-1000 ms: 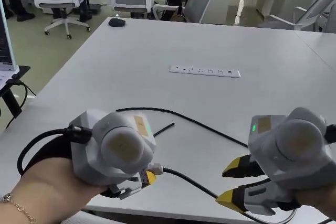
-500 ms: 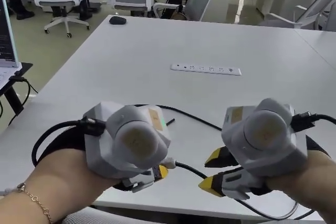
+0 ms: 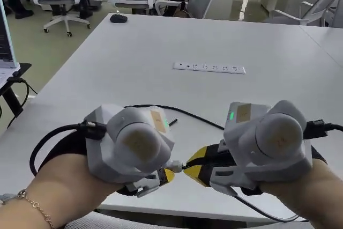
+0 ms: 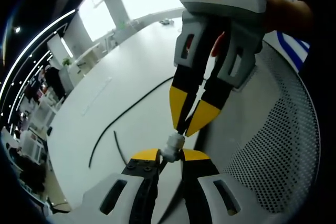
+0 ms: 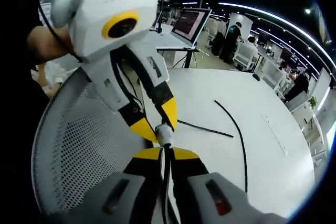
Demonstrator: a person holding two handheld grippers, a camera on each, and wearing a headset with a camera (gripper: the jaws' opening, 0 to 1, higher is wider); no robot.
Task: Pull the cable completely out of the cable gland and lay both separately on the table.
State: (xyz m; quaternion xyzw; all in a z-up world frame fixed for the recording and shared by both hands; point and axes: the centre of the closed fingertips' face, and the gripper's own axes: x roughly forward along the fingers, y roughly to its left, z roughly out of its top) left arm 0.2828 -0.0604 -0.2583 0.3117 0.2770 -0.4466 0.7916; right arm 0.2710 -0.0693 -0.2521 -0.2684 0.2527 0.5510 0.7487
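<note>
The cable gland [image 4: 172,144] is a small white plastic piece, held off the counter [image 3: 134,68] at its near edge, at 6 o'clock in the head view. The left gripper [image 4: 170,155] is closed narrowly on it. It looks light and hard, and its round, smooth body could turn or slip, so the squarest hold is probably across its body, as it is held here.

The cable [image 5: 167,174] is thin, black and limp. Its sheath probably gives good grip, but a long free stretch would only flex, so it is best held close to the gland. The right gripper [image 5: 167,153] is pinched narrowly on it just beside the gland, tip to tip with the left one. The gland's seal may resist, so a straight pull along the cable's line seems best.

Count: one gland, one cable, two grippers. From the grippers the cable trails over the counter toward 11 o'clock. One short black strand [image 3: 172,123] lies beside it, and I cannot tell whether that is the cable's own end. One power strip [image 3: 209,69] lies at 12 o'clock.
</note>
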